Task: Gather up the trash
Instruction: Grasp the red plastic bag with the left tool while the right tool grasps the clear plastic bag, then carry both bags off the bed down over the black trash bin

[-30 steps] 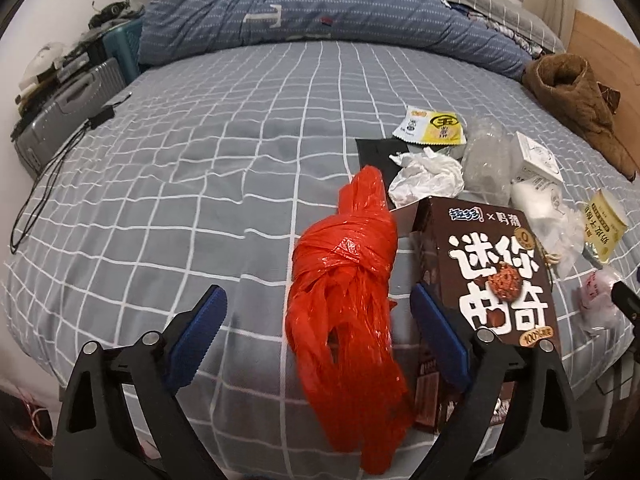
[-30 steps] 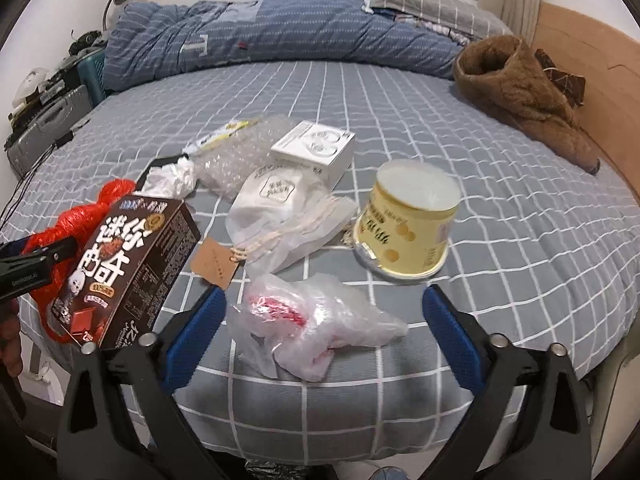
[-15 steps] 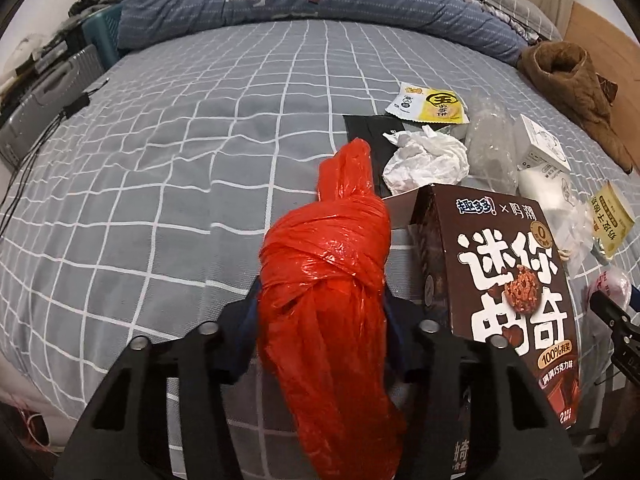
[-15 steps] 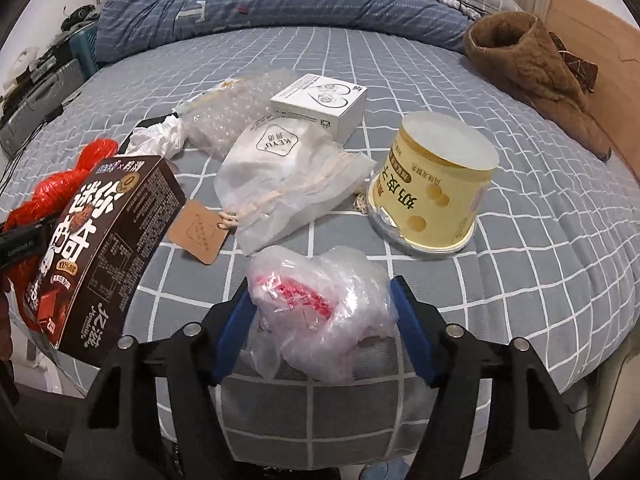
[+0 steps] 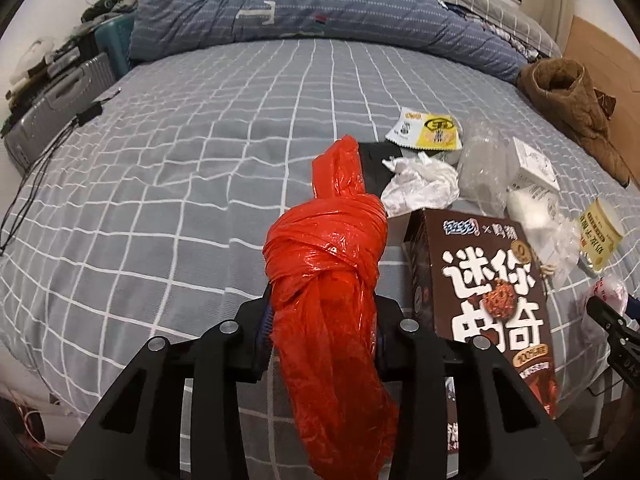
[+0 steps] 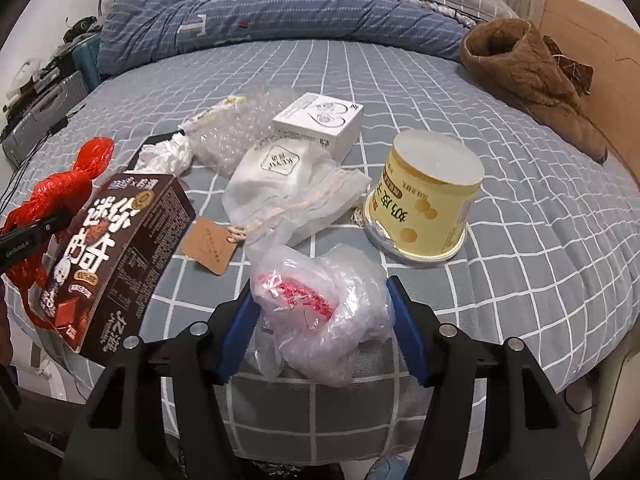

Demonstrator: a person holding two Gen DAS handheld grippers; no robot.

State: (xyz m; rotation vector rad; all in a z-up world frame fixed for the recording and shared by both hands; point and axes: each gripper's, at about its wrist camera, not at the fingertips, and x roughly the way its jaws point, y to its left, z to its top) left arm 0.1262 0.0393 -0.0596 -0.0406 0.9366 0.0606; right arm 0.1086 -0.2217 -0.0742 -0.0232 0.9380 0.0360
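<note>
A knotted red plastic bag point(image 5: 324, 248) lies on the grey checked bed point(image 5: 180, 168) near its front edge. My left gripper point(image 5: 322, 320) has its jaws closing on the bag's lower half, and the pads press into it. In the right wrist view a crumpled clear plastic bag with red print point(image 6: 316, 292) sits between the blue pads of my right gripper point(image 6: 322, 312). Those jaws are closing too, and both pads touch the bag. A brown chocolate box point(image 6: 116, 240) stands between the two bags.
Behind the clear bag lie a yellow tub point(image 6: 424, 208), a white drawstring pouch point(image 6: 288, 184), a white carton point(image 6: 320, 120), bubble wrap point(image 6: 236, 128) and crumpled tissue point(image 5: 420, 188). A brown garment point(image 6: 532, 76) lies at the far right, a blue duvet point(image 5: 304, 4) at the back.
Both grippers went from wide open to closed around their bags: the left on the red bag, the right on the clear one. Neither hand has shifted much.
</note>
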